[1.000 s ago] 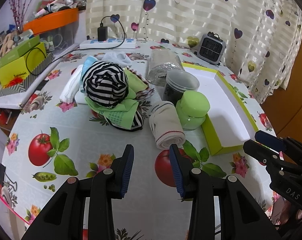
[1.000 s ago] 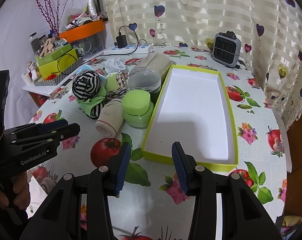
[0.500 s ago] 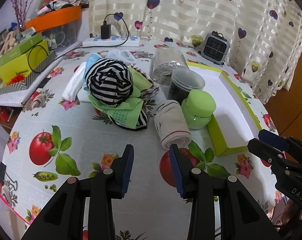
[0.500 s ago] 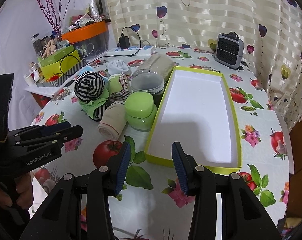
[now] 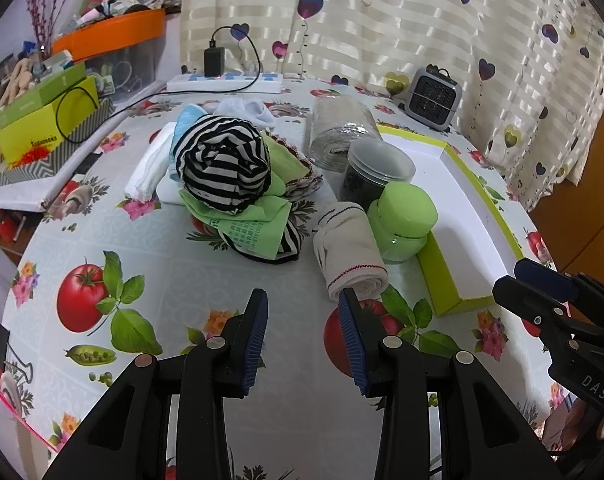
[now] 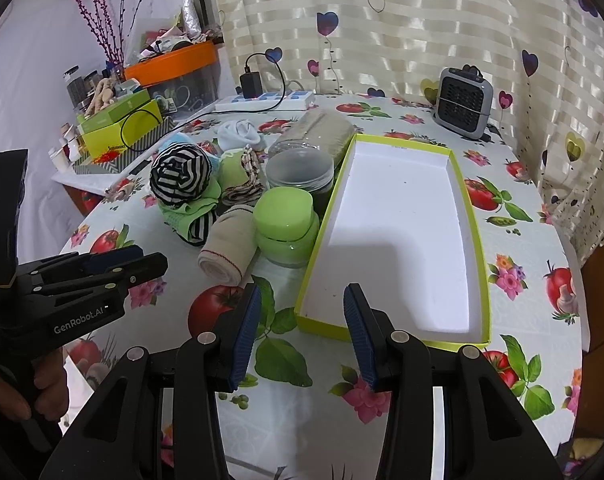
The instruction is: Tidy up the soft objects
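I see a bench [image 6: 513,240] under a fruit-and-flower oilcloth, backed by a cream striped curtain [image 6: 401,28] dotted with hearts. To my left a white wall [image 6: 34,76] rises behind a cluttered side shelf [image 5: 18,192]; brown wood [image 5: 581,208] shows at right.

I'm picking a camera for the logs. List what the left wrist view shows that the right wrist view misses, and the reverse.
Left wrist only: the folded white cloth left of the clothes pile, and the printed side of the green cloth.

Right wrist only: the whole floor of the yellow-rimmed tray, holding nothing, and the person's hand.

Both: striped sock ball, rolled beige sock, green jar, grey heater, and both claws, left claw and right claw, open.
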{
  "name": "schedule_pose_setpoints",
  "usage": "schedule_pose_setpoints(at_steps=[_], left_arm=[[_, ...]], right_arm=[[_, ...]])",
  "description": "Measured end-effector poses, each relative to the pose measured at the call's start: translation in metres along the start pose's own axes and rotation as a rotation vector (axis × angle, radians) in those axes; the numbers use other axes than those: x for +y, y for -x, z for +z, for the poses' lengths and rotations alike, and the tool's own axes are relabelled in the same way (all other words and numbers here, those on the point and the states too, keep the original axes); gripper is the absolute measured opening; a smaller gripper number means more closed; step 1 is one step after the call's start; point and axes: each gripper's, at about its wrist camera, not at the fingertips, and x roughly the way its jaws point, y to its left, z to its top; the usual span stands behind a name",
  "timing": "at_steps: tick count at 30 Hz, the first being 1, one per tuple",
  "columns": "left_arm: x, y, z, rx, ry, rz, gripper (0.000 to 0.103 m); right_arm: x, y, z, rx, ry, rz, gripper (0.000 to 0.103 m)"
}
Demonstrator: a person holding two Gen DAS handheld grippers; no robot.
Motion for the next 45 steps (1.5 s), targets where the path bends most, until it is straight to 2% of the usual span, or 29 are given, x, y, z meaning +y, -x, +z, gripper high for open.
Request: schedule_pose_setpoints(at_steps=[13, 16, 21, 29, 45], left_arm=[[0.004, -0.005, 0.004, 0.007, 0.031, -0.022, 0.036], [0.005, -0.006, 0.005, 0.006, 0.037, -0.021, 0.036], [0.019, -0.009, 0.010, 0.017, 0.096, -0.043, 0.036], [0.042, -0.005, 0.017, 0.001, 0.170, -0.058, 0.046], [0.075, -0.009, 0.034, -0.021, 0.229, -0.055, 0.047]], right_arm=[[0.001, -0.006, 0.004, -0.002, 0.017, 0.011, 0.044], [0.004, -0.009, 0.005, 0.002, 0.027, 0.024, 0.047], [0.009, -0.010, 0.007, -0.004, 0.035, 0.044, 0.048], [0.020, -0.016, 0.013, -0.014, 0.056, 0.079, 0.048], [0.050, -0.041, 0.030, 0.000, 0.130, 0.150, 0.048]])
